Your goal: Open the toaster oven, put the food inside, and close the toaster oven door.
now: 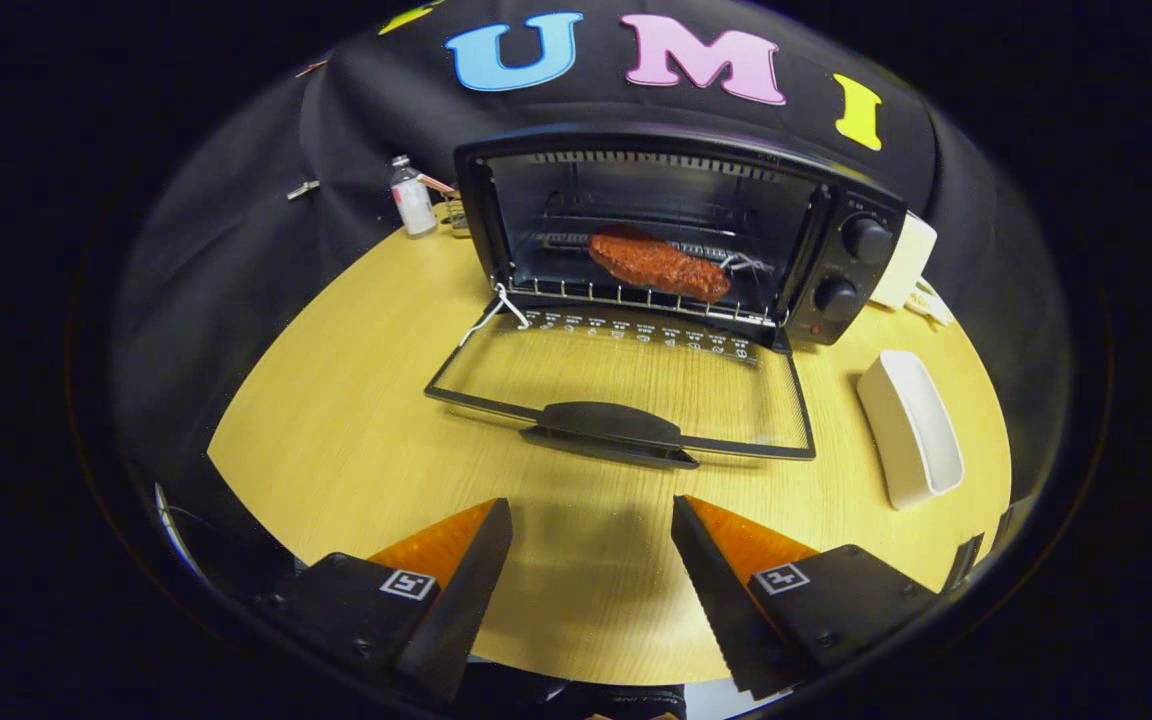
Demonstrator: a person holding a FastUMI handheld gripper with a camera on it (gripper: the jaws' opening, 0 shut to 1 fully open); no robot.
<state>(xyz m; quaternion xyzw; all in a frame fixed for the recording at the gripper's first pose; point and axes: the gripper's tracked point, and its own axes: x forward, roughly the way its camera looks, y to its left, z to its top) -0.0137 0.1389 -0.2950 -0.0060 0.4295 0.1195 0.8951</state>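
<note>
The tongs (591, 520) stand released, the two fingers spread wide with nothing between them, poised above the bare counter (336, 420). The toaster oven (676, 160) sits beyond them at the far side of the counter, its door (626, 390) let down flat toward the tongs. The food (658, 264), a reddish-brown slab, lies on the wire rack (636, 298) inside the cavity, its long axis running across the opening and slightly askew. Loading therefore appears complete; by judgement, only the closing of the door is outstanding.

The governing relation is this: the door handle (608, 428) lies straight ahead of the tongs, just beyond the fingertips and centred on the gap between them. Its long axis runs crosswise to the fingers. The next move probably calls for the fingers to get beneath the handle edge and swing it up and away.

A white tray (911, 430) rests on the counter beside the door, clear of that path.
</note>
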